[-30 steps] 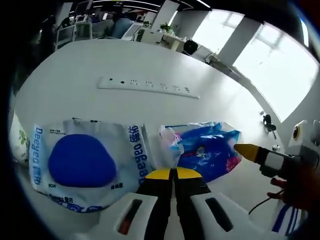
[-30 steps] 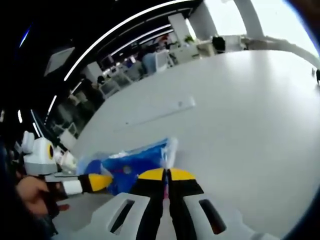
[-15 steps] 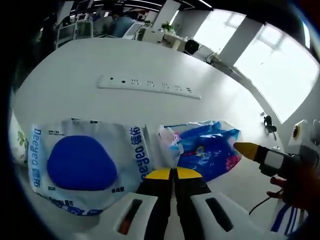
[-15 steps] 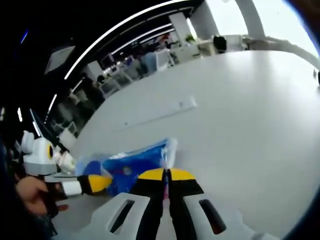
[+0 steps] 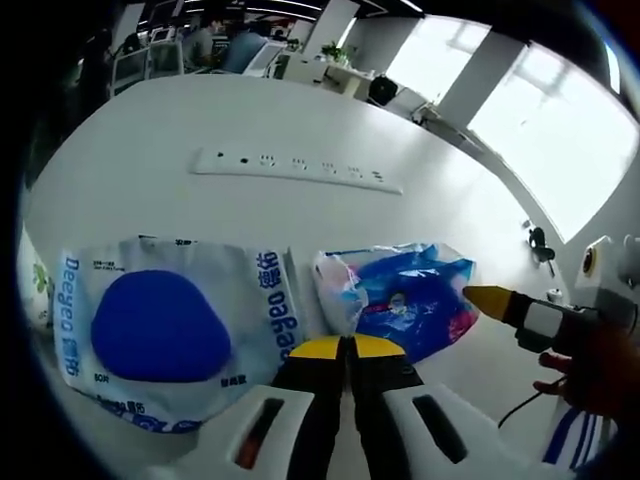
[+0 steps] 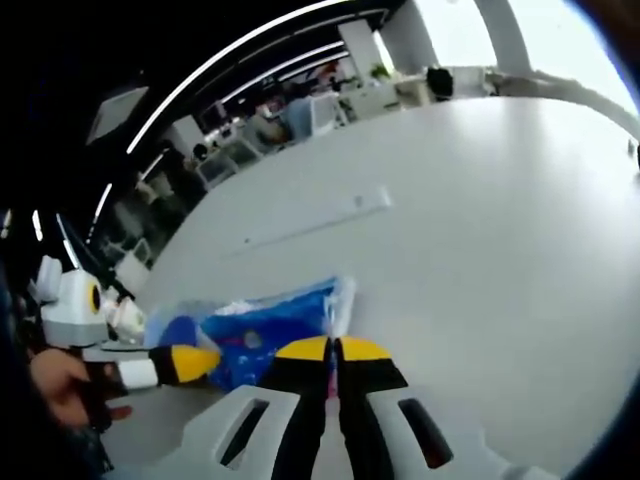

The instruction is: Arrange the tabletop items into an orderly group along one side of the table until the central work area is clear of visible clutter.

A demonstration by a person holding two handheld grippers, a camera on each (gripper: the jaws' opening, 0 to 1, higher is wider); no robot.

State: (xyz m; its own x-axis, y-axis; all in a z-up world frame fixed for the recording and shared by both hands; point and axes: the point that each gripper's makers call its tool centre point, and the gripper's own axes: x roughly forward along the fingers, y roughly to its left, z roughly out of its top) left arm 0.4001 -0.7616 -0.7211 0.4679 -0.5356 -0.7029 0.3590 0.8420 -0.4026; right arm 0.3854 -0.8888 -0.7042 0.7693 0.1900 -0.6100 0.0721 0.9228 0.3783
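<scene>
A white wipes pack (image 5: 160, 325) with a blue oval lid lies flat on the white table (image 5: 230, 120), left of my left gripper (image 5: 347, 345), whose yellow-tipped jaws are shut with nothing in them. Just right of the pack lies a crumpled blue plastic bag (image 5: 400, 300). My right gripper (image 5: 475, 295) comes in from the right, shut, with its tip at the bag's right edge. In the right gripper view the blue bag (image 6: 265, 328) lies just left of my shut right gripper (image 6: 335, 347), and the left gripper (image 6: 205, 360) points at it from the left.
A long white socket strip (image 5: 295, 168) is set into the table farther out. A small dark object (image 5: 538, 245) sits near the table's right edge. A white item with green print (image 5: 40, 290) lies at the far left. A hand (image 5: 590, 370) holds the right gripper.
Both views have shifted very slightly with the hands. The pack, the bag and both shut grippers keep their places.
</scene>
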